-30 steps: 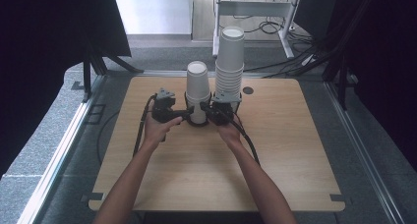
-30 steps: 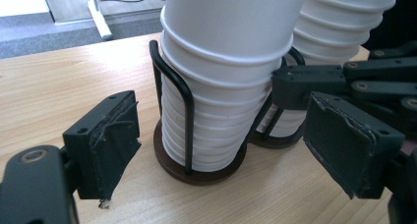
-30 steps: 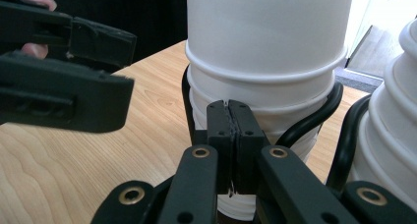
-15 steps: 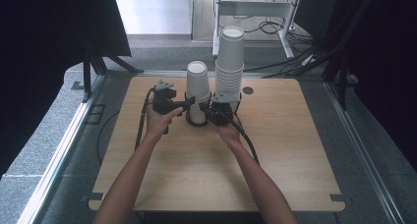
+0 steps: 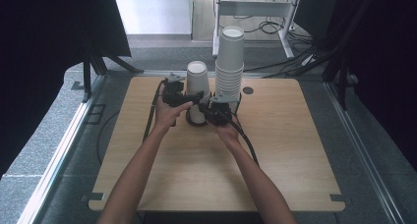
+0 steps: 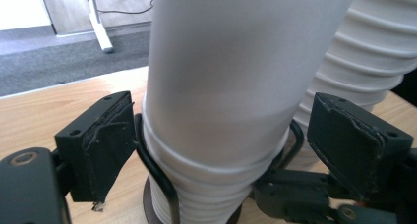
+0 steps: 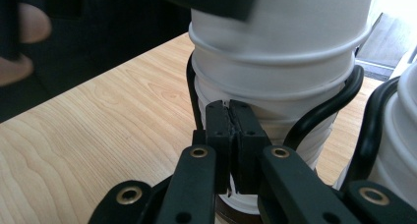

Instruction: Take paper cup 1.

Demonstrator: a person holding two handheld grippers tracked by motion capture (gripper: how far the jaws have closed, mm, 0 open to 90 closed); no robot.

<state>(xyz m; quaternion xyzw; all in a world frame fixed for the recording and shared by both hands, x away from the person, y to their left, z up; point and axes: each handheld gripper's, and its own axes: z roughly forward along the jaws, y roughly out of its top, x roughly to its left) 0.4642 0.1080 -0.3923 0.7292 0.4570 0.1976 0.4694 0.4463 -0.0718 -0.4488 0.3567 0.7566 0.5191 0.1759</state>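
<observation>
Two stacks of white paper cups stand near the far middle of the wooden table (image 5: 295, 150), each in a black wire holder: a shorter stack (image 5: 197, 86) on the left and a taller stack (image 5: 230, 62) just beside it on the right. The left gripper (image 5: 189, 100) has its jaws spread wide on either side of the shorter stack, both pads clear of the cup wall in the left gripper view, around the top cup (image 6: 231, 71) just above the exposed rims. The right gripper (image 7: 229, 135) is closed, pads pressed together with nothing visibly between them, sitting low against the wire holder (image 7: 322, 108) at the stack's base, apparently steadying it. The risk I see: if the left jaws close too low, over the rims, they may grab several nested cups; squeezing hard could crush the thin wall. A tilted pull could tip the holder or knock the neighbouring stack.
</observation>
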